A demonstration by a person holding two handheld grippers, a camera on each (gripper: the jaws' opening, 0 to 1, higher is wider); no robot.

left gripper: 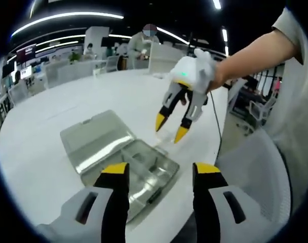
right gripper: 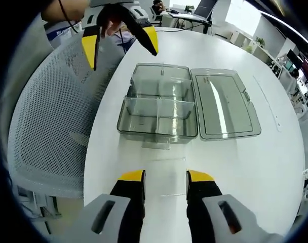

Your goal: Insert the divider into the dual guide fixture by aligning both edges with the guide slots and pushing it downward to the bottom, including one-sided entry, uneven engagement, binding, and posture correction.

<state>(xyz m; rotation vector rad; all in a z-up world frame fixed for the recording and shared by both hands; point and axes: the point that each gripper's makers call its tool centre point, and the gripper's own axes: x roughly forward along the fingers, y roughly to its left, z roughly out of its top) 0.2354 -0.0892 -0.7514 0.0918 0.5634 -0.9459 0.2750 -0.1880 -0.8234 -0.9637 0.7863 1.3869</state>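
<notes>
- Left gripper [left gripper: 160, 174], bottom of the left gripper view: my two yellow-tipped jaws stand apart with nothing between them, hovering over the near edge of the white table [left gripper: 37, 152].
- Right gripper [right gripper: 165, 178], bottom centre of the right gripper view: jaws parted a little, nothing held, above bare tabletop; it also hangs in the upper right of the left gripper view, held by my hand, jaws spread and empty.
- Divider [right gripper: 159, 143]: a thin clear strip lying flat on the table just in front of the box, centre of the right gripper view; its outline is faint.
- Clear plastic box [right gripper: 159, 104], centre of that view: open, compartments crossed by clear partitions, its lid [right gripper: 224, 104] laid flat to the right.
- White mesh chair [right gripper: 52, 116], left of frame, beside the table.
- Far background, upper left of the left gripper view: desks, screens and a person standing.
</notes>
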